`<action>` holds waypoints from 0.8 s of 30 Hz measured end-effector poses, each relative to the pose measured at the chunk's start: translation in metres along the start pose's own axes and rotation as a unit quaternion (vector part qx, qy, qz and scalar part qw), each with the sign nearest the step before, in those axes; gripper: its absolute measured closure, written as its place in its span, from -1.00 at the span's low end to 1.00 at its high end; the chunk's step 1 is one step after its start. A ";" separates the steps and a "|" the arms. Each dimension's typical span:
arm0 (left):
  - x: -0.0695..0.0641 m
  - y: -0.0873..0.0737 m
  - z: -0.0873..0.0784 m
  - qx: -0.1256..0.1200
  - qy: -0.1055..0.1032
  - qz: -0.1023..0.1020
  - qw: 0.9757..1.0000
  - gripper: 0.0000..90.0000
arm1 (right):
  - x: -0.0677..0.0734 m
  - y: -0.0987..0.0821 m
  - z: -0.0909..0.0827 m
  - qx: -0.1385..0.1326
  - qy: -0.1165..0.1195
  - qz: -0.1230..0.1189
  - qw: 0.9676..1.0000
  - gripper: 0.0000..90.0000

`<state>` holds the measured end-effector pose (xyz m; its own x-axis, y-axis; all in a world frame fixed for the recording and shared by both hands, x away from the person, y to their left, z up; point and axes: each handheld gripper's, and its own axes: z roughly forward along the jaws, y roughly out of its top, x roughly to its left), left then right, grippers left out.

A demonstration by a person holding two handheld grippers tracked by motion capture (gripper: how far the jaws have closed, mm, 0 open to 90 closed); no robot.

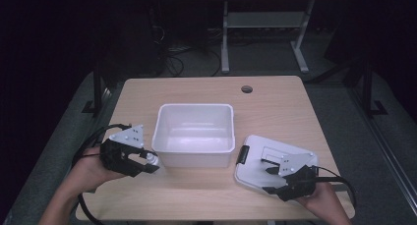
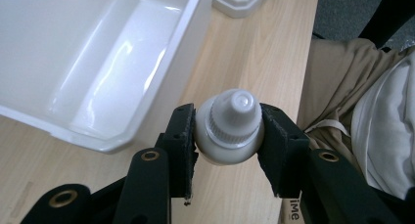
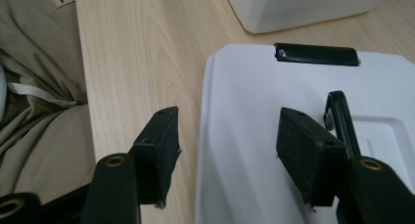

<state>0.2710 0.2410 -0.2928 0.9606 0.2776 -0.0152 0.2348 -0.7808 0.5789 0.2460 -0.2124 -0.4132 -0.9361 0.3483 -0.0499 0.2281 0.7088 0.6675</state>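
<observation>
the left hand-held gripper (image 2: 229, 136) is pinching a small white bottle (image 2: 230, 128) across its rounded body, cap pointing away from the jaws, and carries it just off the near left corner of the empty white bin (image 1: 194, 134) at the middle of the counter (image 1: 275, 95). in the high view the same left hand-held gripper (image 1: 147, 162) sits close beside the bin's front wall, with the bottle (image 1: 152, 159) at its tip. the right hand-held gripper (image 3: 225, 153) is spread, one jaw over bare wood and the other over the white lid (image 3: 274, 116), straddling the lid's edge without pressing on it; the lid (image 1: 273, 161) lies flat near the front right of the counter, just beside the bin. judging from this, the likely risk is the bottle slipping: the pads hold a curved, smooth surface, so a tilt or a knock against the bin's rim could roll it out, and it might drop onto the counter short of the bin or off the near edge, which is close. the rim has to be cleared before moving across. the lid also lies near the front edge, so a push from the right could slide it off. open room lies behind the bin and along the far side, near the round cable hole (image 1: 247, 89).
</observation>
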 end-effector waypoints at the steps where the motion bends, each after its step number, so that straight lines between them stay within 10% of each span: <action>1: 0.001 0.001 -0.002 0.000 0.001 0.000 1.000 0.33 | 0.000 0.000 0.000 0.000 0.000 0.000 1.000 -0.10; 24: 0.029 0.026 -0.015 -0.004 0.022 -0.008 1.000 0.33 | 0.000 0.000 -0.004 -0.006 -0.001 0.004 1.000 -0.11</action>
<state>0.3025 0.2366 -0.2660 0.9492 0.3145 0.0120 0.2484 -0.7718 0.5853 0.2447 -0.2144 -0.4103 -0.9337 0.3552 -0.0452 0.2329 0.6984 0.6768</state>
